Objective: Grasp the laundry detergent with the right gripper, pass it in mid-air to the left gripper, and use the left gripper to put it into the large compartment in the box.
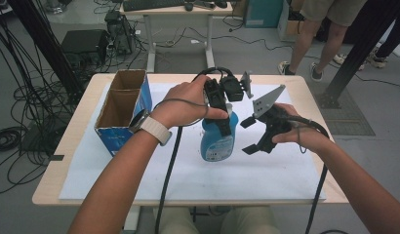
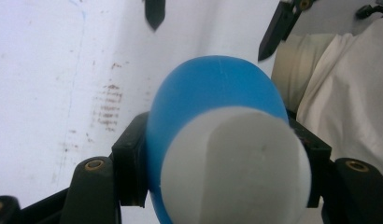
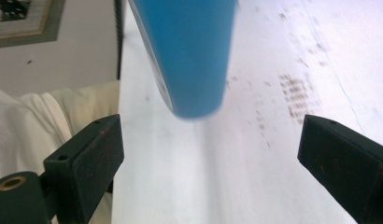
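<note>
A blue bottle [image 1: 217,145] with a white cap [image 2: 236,163] is held above the white mat [image 1: 115,170] at the middle of the table. My left gripper [image 1: 222,119] is shut on its upper part, just below the cap, and the black pads [image 2: 131,158] press on both sides of the blue body [image 2: 213,88]. Just right of the bottle, my right gripper [image 1: 248,135] stands open, its jaws wide apart. In the right gripper view the bottle's lower end [image 3: 189,56] hangs ahead of the gripper [image 3: 208,163] and between its pads [image 3: 94,156], touching neither.
A blue cardboard box [image 1: 121,105] with two open compartments stands at the table's left, next to my left wrist. Cables cover the floor on the left. A desk and a standing person's legs [image 1: 310,39] are beyond the far edge.
</note>
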{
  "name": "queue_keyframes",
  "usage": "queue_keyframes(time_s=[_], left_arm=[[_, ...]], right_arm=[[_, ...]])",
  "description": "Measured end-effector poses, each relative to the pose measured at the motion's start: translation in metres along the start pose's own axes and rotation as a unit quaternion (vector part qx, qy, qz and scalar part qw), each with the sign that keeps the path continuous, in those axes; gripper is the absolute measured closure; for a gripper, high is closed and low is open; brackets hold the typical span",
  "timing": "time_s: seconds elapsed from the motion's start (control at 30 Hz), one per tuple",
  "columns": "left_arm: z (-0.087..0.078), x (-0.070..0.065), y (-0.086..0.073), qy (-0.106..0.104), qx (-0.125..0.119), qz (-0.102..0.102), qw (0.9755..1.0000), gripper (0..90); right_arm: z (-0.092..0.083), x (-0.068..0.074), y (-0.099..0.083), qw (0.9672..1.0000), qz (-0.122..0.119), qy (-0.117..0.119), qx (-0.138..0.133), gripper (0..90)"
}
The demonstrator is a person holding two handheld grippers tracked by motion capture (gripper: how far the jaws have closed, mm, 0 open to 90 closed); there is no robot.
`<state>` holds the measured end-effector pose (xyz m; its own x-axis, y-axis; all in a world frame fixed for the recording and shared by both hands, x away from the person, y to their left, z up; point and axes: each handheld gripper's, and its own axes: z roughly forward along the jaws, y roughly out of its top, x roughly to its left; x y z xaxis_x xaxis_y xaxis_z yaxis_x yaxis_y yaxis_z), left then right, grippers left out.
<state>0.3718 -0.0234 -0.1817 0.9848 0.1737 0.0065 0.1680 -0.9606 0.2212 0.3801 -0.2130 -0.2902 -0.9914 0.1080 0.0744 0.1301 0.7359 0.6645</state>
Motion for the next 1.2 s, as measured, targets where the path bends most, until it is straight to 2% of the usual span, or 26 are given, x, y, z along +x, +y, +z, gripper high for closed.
queue_keyframes(time_s=[0.13,0.33,0.53,0.63,0.67,0.7,0.77,1.0,1.07,1.2], left_arm=[[-0.006,0.002,-0.002,0.008,0.0,-0.019,0.9998,37.5],[-0.021,0.006,-0.005,0.023,-0.001,-0.052,0.9984,37.4],[-0.038,0.01,-0.012,0.046,-0.005,-0.097,0.9942,37.4],[-0.047,0.013,-0.014,0.05,-0.006,-0.112,0.9925,37.4],[-0.052,0.014,-0.015,0.052,-0.008,-0.119,0.9915,37.4],[-0.055,0.015,-0.015,0.055,-0.01,-0.123,0.9909,37.5],[-0.063,0.016,-0.016,0.064,-0.01,-0.133,0.989,37.5],[-0.09,0.017,-0.022,0.09,-0.015,-0.178,0.9798,37.5],[-0.096,0.017,-0.024,0.094,-0.017,-0.185,0.978,37.4],[-0.109,0.018,-0.027,0.102,-0.024,-0.21,0.9721,37.4]], right_arm=[[-0.008,-0.003,-0.008,0.9998,0.007,-0.013,0.014,6.8],[-0.018,-0.008,-0.018,0.9978,0.016,-0.036,0.053,7.0],[-0.027,-0.012,-0.029,0.9952,0.029,-0.045,0.081,7.0],[-0.032,-0.013,-0.033,0.9948,0.033,-0.043,0.086,6.9],[-0.034,-0.014,-0.035,0.9948,0.029,-0.041,0.089,7.0],[-0.036,-0.016,-0.037,0.9943,0.014,-0.042,0.096,6.9],[-0.039,-0.017,-0.039,0.9934,0.02,-0.047,0.103,7.0],[-0.046,-0.018,-0.048,0.9914,0.025,-0.051,0.117,6.9],[-0.048,-0.019,-0.05,0.9922,0.014,-0.048,0.114,6.9],[-0.054,-0.018,-0.051,0.9921,0.019,-0.049,0.114,6.9]])
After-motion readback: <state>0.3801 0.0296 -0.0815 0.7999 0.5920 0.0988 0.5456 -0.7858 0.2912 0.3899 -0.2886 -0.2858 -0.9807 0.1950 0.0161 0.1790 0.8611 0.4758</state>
